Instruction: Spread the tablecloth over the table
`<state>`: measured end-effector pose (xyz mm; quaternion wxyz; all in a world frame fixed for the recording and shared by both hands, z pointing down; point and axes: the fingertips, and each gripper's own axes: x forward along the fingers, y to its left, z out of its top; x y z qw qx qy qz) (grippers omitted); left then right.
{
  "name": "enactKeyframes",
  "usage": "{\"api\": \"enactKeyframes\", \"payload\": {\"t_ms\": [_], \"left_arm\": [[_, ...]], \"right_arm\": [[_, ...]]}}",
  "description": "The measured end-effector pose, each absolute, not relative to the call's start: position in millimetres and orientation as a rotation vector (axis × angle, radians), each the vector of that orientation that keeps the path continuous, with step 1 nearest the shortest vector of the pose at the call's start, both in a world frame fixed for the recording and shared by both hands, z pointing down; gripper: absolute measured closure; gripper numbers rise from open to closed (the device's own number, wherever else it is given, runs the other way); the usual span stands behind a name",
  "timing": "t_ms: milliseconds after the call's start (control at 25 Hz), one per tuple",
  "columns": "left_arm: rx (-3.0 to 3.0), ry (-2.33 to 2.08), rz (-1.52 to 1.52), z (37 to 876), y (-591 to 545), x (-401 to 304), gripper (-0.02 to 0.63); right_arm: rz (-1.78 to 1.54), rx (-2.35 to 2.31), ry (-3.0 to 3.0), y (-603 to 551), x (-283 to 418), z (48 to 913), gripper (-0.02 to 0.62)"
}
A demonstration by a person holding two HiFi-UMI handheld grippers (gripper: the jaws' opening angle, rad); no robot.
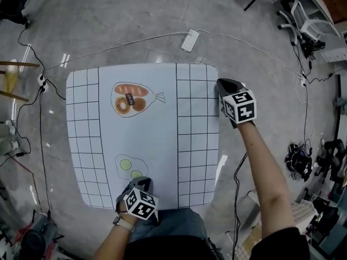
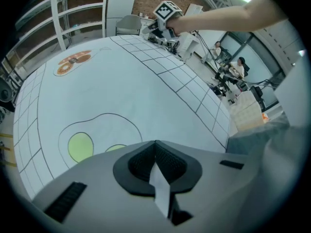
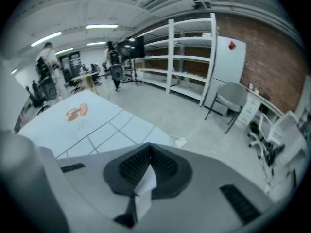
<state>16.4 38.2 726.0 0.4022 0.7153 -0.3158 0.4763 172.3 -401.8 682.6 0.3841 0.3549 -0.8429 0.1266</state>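
Observation:
The tablecloth [image 1: 149, 150] lies flat over the table, pale with black grid bands and printed food drawings: bread and a doughnut [image 1: 129, 97] at the far end, green rounds [image 1: 129, 167] at the near end. My left gripper [image 1: 139, 185] is at the near edge, shut on a small fold of the cloth [image 2: 159, 181]. My right gripper [image 1: 224, 90] is at the far right corner, shut on a pinch of cloth [image 3: 144, 186], with the cloth's gridded corner [image 3: 104, 127] below it. Its marker cube [image 2: 167, 9] shows across the cloth in the left gripper view.
A white power strip [image 1: 190, 40] and cables lie on the concrete floor beyond the table. Office chairs [image 1: 302, 21] stand at the back right, with gear on the floor [image 1: 299, 161] to the right. White shelving [image 3: 187, 57] and a grey chair [image 3: 233, 98] stand by a brick wall.

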Motion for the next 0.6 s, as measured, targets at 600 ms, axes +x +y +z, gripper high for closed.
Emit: {"api": "enactKeyframes", "payload": {"t_ms": [600], "left_arm": [[1.870, -0.729, 1.151, 724.0, 49.7, 40.8, 0.594]], "right_arm": [[0.055, 0.575, -2.053, -360.7, 97.4, 712.1, 0.586]]}}
